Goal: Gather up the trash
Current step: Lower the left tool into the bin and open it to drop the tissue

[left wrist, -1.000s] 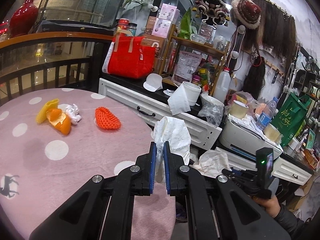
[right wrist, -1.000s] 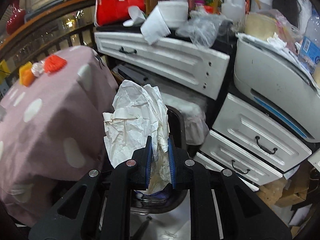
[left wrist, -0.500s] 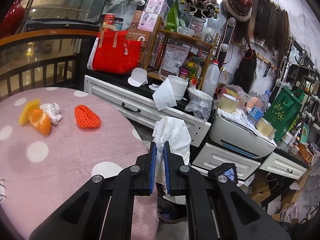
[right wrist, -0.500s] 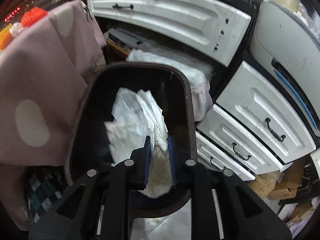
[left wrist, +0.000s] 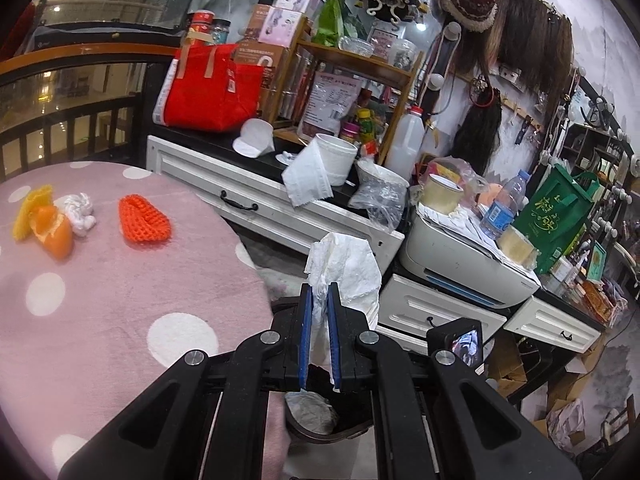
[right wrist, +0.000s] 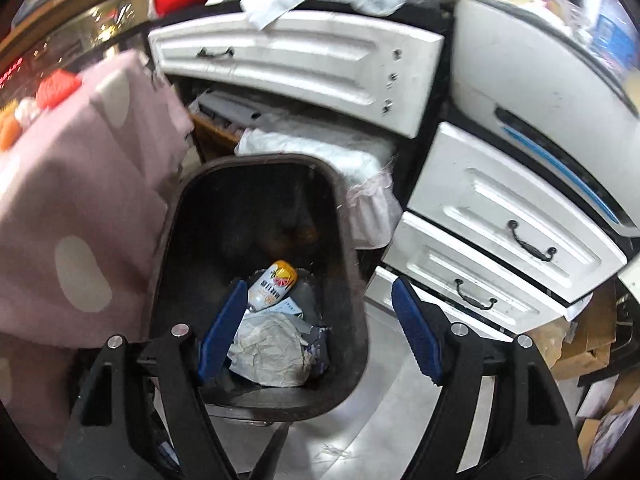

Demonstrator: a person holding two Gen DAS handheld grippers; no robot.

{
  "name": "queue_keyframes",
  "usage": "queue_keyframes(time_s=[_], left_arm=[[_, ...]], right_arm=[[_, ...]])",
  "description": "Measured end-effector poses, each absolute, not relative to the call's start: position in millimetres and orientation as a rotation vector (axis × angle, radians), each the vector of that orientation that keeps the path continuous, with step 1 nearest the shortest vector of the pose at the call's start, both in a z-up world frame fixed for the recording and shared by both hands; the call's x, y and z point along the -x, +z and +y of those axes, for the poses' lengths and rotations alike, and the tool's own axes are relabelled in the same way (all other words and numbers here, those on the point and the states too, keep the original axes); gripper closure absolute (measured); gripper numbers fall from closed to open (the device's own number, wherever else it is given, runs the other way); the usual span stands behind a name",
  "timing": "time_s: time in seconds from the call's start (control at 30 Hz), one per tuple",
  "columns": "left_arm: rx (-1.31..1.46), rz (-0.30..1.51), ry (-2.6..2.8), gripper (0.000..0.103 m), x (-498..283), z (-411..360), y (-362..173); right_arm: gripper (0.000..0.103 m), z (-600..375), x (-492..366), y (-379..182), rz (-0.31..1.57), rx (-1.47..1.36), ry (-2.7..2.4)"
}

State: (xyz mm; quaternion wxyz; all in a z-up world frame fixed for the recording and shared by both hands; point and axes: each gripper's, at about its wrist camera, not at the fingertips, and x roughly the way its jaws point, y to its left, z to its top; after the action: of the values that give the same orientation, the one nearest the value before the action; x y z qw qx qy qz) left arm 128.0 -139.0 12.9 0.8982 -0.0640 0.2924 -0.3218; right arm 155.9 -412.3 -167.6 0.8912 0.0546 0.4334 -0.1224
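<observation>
My left gripper [left wrist: 319, 292] is shut on a crumpled white tissue [left wrist: 348, 270], held past the edge of the pink dotted table [left wrist: 100, 300] and above the dark bin [left wrist: 320, 426]. My right gripper [right wrist: 320, 292] hangs over the dark brown bin [right wrist: 348, 248], its jaws opening with nothing pressed between them. A crumpled white paper [right wrist: 270, 356] lies loose at the bin's bottom, beside a drink can [right wrist: 272, 284]. On the table lie an orange peel [left wrist: 54, 232], a yellow foam net [left wrist: 34, 208], a white wad [left wrist: 82, 212] and an orange foam net [left wrist: 142, 220].
White drawer units [right wrist: 500, 248] stand right of the bin, topped by a printer [left wrist: 460, 264] and clutter. A red bag [left wrist: 212, 88] and a tissue roll [left wrist: 324, 164] sit on the counter. The pink tablecloth [right wrist: 72, 208] hangs left of the bin. Cardboard boxes [right wrist: 584, 340] lie on the floor.
The right gripper sank over the bin, opened, and the white paper dropped from it into the bin. The left gripper moved with its tissue off the table toward the bin.
</observation>
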Motion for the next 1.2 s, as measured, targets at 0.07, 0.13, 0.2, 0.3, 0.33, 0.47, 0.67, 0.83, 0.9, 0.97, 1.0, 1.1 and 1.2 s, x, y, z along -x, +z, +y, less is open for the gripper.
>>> queue_keyframes(time_s=[0.07, 0.13, 0.2, 0.3, 0.33, 0.47, 0.67, 0.83, 0.9, 0.97, 1.0, 1.1, 1.2], left_arm=[[0.131, 0.621, -0.694, 0.095, -130.0, -150.4, 8.8], [0.123, 0.649, -0.728, 0.095, -133.2, -165.5, 1.4], [0.118, 0.691, -0.754, 0.095, -137.7, -181.9, -11.1], [0.111, 0.756, -0.772, 0.095, -143.9, -202.0, -31.1], [0.093, 0.778, -0.773, 0.095, -145.2, -211.5, -40.4], [0.040, 0.848, -0.773, 0.095, -149.1, -239.5, -71.3], [-0.011, 0.912, -0.743, 0.095, -158.1, -261.5, -103.7], [-0.038, 0.955, -0.714, 0.095, -165.2, -271.2, -121.0], [-0.040, 0.979, -0.716, 0.091, -167.8, -273.7, -127.4], [-0.049, 0.999, -0.713, 0.046, -167.9, -275.1, -132.8], [-0.057, 1.001, -0.703, 0.030, -167.9, -276.6, -134.7], [-0.074, 1.001, -0.693, 0.012, -165.1, -276.4, -139.4], [-0.130, 1.033, -0.694, 0.009, -164.3, -282.3, -145.5]], right_arm=[[0.027, -419.6, -149.7, -157.5, 0.880, -0.143, -0.271], [0.027, -426.4, -144.2, -148.3, 0.862, -0.167, -0.287], [0.027, -432.4, -139.7, -139.5, 0.845, -0.185, -0.300], [0.027, -441.5, -132.5, -127.5, 0.811, -0.212, -0.315], [0.027, -445.9, -129.9, -124.2, 0.799, -0.226, -0.322], [0.027, -458.4, -123.3, -117.6, 0.773, -0.255, -0.354], [0.027, -470.9, -116.7, -119.9, 0.770, -0.285, -0.384], [0.027, -477.0, -115.0, -122.7, 0.775, -0.307, -0.388], [0.027, -477.0, -115.6, -122.8, 0.774, -0.306, -0.387], [0.027, -476.7, -116.4, -122.7, 0.774, -0.302, -0.387], [0.026, -476.9, -116.6, -122.6, 0.773, -0.302, -0.387], [0.025, -477.8, -115.4, -122.0, 0.770, -0.310, -0.388], [0.023, -478.1, -113.5, -119.6, 0.760, -0.323, -0.386]])
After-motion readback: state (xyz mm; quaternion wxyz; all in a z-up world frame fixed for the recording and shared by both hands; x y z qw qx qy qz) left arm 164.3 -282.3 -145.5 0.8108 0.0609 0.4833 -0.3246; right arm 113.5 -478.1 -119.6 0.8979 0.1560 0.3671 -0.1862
